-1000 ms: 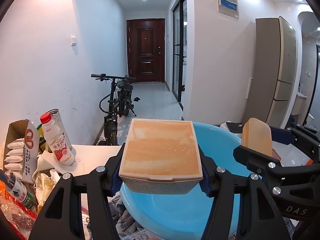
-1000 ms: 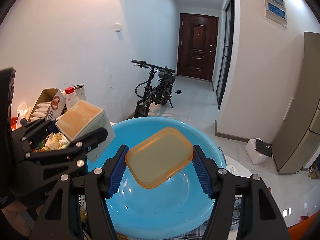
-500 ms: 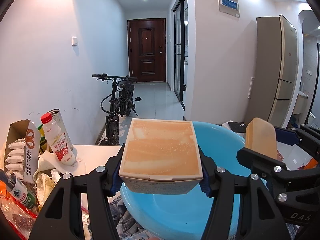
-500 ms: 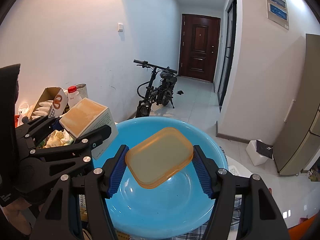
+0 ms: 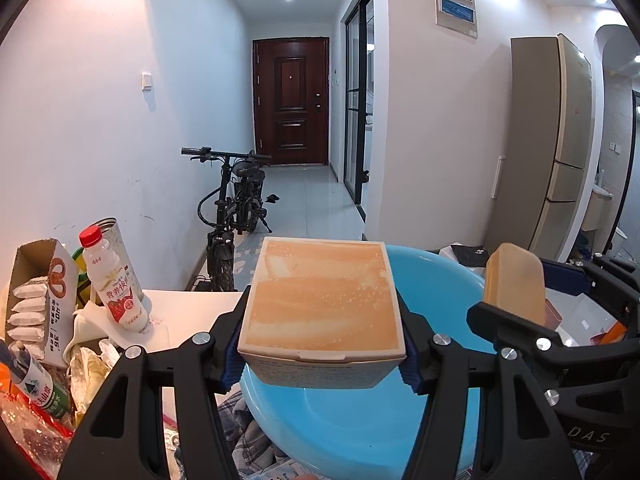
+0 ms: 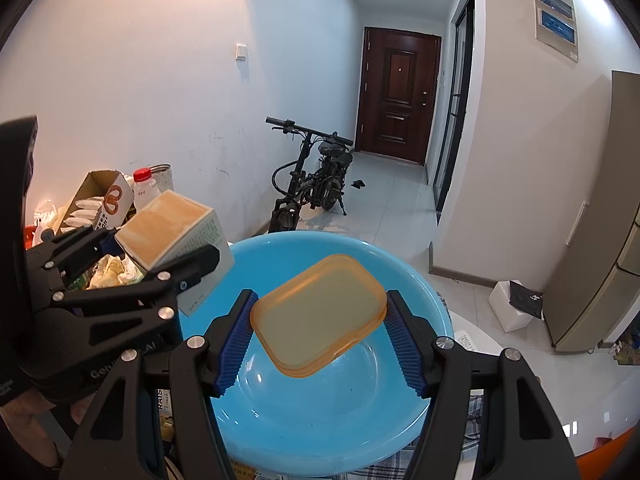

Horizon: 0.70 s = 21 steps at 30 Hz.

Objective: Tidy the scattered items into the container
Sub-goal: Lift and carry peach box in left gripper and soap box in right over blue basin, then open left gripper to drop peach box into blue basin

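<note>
A square carton (image 5: 322, 300) with a mottled orange top sits clamped between the blue pads of my left gripper (image 5: 320, 360), over the near rim of a blue basin (image 5: 360, 432). My right gripper (image 6: 320, 340) is shut on a translucent orange plastic case (image 6: 320, 316), which is tilted and hangs above the bowl of the basin (image 6: 320, 412). In the right wrist view the left gripper (image 6: 144, 248) and its carton (image 6: 160, 220) are over the basin's left rim. The case (image 5: 514, 284) shows edge-on at the right of the left wrist view.
On the white table (image 5: 188, 312) to the left are a red-capped milk bottle (image 5: 114, 280), an open snack carton (image 5: 36, 300), a tin (image 5: 116, 236), a green-label bottle (image 5: 36, 384) and crumpled wrappers. A plaid cloth (image 5: 248, 440) lies under the basin. A bicycle (image 5: 236, 208) stands in the hallway beyond.
</note>
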{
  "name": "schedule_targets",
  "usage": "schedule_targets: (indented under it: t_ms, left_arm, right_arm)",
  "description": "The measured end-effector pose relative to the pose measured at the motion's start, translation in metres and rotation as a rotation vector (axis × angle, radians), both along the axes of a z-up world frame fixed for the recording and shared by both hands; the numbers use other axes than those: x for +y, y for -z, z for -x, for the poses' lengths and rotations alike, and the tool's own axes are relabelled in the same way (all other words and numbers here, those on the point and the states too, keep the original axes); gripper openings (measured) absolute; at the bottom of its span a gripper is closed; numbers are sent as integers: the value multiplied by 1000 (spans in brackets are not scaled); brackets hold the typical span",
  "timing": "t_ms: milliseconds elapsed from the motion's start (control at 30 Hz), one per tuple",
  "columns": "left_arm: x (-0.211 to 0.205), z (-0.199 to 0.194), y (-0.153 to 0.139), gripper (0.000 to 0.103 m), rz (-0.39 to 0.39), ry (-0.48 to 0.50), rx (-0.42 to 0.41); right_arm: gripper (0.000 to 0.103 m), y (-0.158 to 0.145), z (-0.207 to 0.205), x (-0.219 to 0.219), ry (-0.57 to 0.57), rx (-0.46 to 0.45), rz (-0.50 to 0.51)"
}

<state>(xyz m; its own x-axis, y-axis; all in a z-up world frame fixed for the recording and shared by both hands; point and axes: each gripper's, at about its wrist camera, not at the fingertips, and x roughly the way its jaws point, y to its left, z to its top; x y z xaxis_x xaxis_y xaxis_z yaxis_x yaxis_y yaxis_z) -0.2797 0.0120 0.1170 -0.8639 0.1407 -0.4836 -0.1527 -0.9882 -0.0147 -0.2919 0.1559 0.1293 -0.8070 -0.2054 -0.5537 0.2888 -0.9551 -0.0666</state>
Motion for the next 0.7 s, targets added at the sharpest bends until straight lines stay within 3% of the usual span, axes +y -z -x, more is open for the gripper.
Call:
schedule_targets:
  t_ms: [433,467,533,600,700]
  left_arm:
    - [1,-4,-3,61,5,-6,15]
    - [0,-4,-3,66,4,-17,13]
    - [-4,-2,-3,103,19,-75,13]
    - [-10,0,-2,103,9,-117,25]
    - [-16,7,1,103,-38,-94,-29]
  right_arm:
    - [67,-2,-2,-6,-1,13,-16]
    - [67,-2,-3,-7,-3,12,-15]
    - [67,-1,-3,-6,-1,12,-17]
    - [67,-2,-3,-4,2,15,-14]
    - [66,-4,-4,-2,13,23,-20]
